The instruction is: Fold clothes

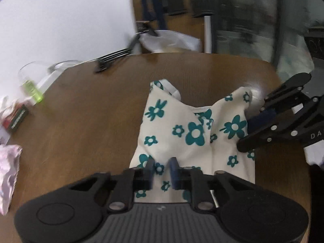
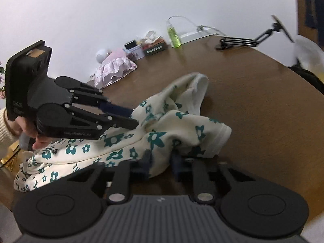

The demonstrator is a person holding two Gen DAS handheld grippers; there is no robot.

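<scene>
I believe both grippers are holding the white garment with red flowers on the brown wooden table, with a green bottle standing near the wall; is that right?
Not quite: the flowers are teal, not red, as both wrist views show. Otherwise it holds: the left gripper and right gripper each hold the white garment on the brown wooden table, with the green bottle near the wall.

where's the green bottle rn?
Left wrist view: green bottle at the far-left table edge, beside the clear container. Right wrist view: top centre, right of the clutter pile.

Soft cotton-like garment [image 1: 188, 133] (teal floral print); smooth wood-grain table [image 1: 91, 121].
</scene>
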